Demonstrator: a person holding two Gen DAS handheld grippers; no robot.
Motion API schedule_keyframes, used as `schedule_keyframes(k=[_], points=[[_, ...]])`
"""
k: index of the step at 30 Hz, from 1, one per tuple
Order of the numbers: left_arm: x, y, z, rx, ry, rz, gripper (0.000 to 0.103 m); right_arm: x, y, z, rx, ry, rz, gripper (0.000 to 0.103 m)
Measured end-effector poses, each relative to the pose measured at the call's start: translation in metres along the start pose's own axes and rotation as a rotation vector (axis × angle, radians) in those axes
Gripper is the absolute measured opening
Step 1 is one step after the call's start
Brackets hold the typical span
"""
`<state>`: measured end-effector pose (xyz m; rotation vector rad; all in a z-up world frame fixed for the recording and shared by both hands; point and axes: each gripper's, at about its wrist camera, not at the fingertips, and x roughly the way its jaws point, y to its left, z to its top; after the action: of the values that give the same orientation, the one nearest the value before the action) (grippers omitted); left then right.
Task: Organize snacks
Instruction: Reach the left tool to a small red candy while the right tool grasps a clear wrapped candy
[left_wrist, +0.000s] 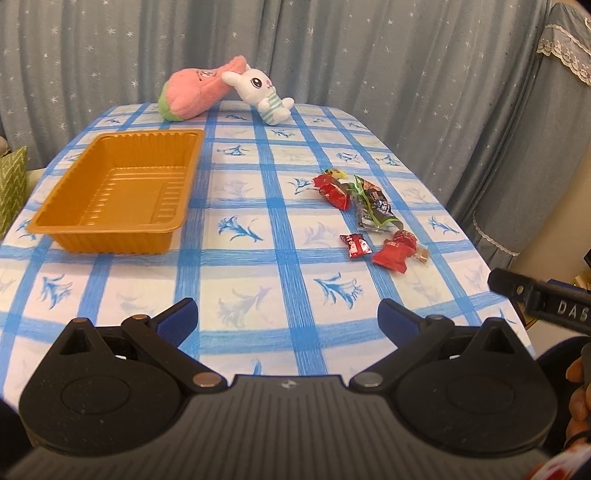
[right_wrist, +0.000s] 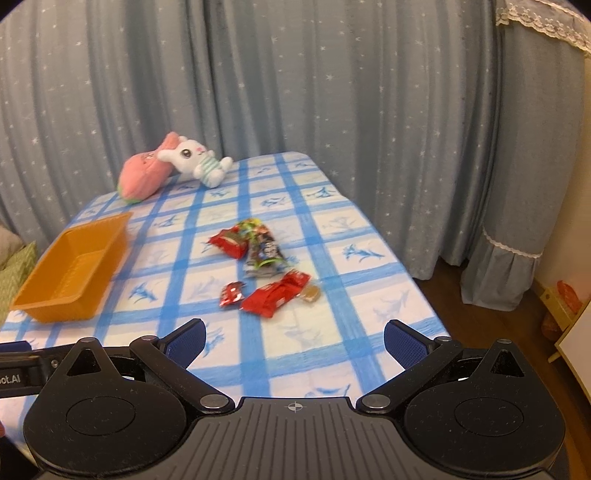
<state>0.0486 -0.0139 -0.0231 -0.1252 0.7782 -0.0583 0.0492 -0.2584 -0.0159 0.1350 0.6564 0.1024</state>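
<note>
The left gripper (left_wrist: 286, 317) is being held wide apart, nothing between its fingers, over the near edge of the checked tablecloth (left_wrist: 258, 192). The right gripper (right_wrist: 293, 338) is likewise being carried spread wide and bare. The orange tray (left_wrist: 110, 221) is sitting at the left, its long axis running near to far. The snacks (left_wrist: 369, 214) are lying scattered to the right, well apart from the tray; the dark packet (right_wrist: 264, 254) is pointing near to far. A plush rabbit (left_wrist: 264, 92) is leaning at the far edge.
</note>
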Motion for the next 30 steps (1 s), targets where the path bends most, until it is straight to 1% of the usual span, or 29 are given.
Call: schedule_keyframes(k=[6,9,10,11,12,15,17,19,20,22,25,30], points=[[0.043,-0.001,0.014,0.024,0.011,-0.027,0.103,0.040,-0.014,0.011,0.041,-0.020,-0.019,0.101],[0.063,-0.001,0.023,0.045,0.001,-0.047,0.101,0.065,-0.018,0.016,0.056,-0.005,-0.024,0.088],[0.070,-0.002,0.025,0.052,0.000,-0.053,0.101,0.074,-0.020,0.018,0.063,-0.004,-0.026,0.087],[0.078,-0.002,0.028,0.059,0.000,-0.058,0.098,0.082,-0.020,0.019,0.067,-0.002,-0.031,0.086],[0.085,-0.002,0.031,0.065,0.002,-0.067,0.096,0.091,-0.021,0.019,0.070,0.001,-0.032,0.083],[0.104,-0.003,0.039,0.094,0.002,-0.079,0.096,0.118,-0.025,0.020,0.084,0.032,-0.029,0.069],[0.115,-0.004,0.044,0.117,0.000,-0.088,0.095,0.134,-0.027,0.019,0.093,0.052,-0.028,0.064],[0.125,-0.005,0.047,0.138,0.003,-0.096,0.094,0.147,-0.028,0.019,0.104,0.067,-0.029,0.056],[0.130,-0.005,0.048,0.146,0.005,-0.100,0.094,0.153,-0.028,0.019,0.106,0.073,-0.032,0.054],[0.137,-0.004,0.050,0.150,0.006,-0.109,0.093,0.164,-0.027,0.019,0.112,0.088,-0.036,0.045],[0.143,-0.001,0.050,0.132,0.006,-0.121,0.093,0.175,-0.025,0.018,0.106,0.102,-0.043,0.041],[0.150,0.001,0.047,0.122,0.017,-0.145,0.093,0.187,-0.022,0.015,0.088,0.116,-0.054,0.037]])
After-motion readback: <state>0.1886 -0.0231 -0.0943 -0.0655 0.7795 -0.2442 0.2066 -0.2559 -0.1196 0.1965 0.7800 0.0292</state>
